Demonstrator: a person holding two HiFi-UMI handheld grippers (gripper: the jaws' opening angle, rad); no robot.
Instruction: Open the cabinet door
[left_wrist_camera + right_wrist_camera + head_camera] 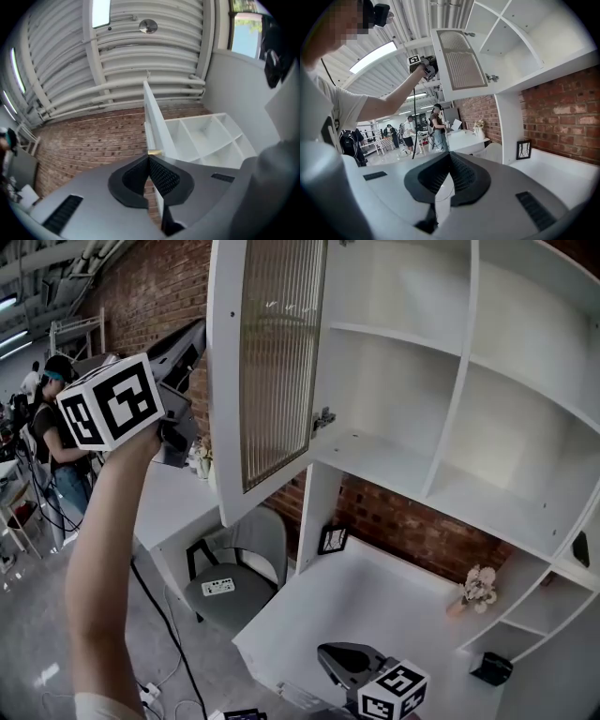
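The cabinet door (277, 352), white-framed with a ribbed glass panel, stands swung wide open from the white wall cabinet (422, 381), whose shelves are bare. My left gripper (180, 435) is raised just left of the door's free edge and apart from it. In the left gripper view its jaws are shut (149, 159) with nothing between them, and the door (154, 117) shows edge-on beyond, with a small brass fitting on its edge (154, 152). My right gripper (352, 662) hangs low over the desk, shut and empty (449, 157). The open door (459, 65) shows in its view too.
Below the cabinet lies a white desk (375, 596) with a small picture frame (333, 540), a flower ornament (478, 589) and a black object (490, 667). A grey chair (234, 587) stands under the door. A person (52, 427) stands far left; cables lie on the floor (159, 690).
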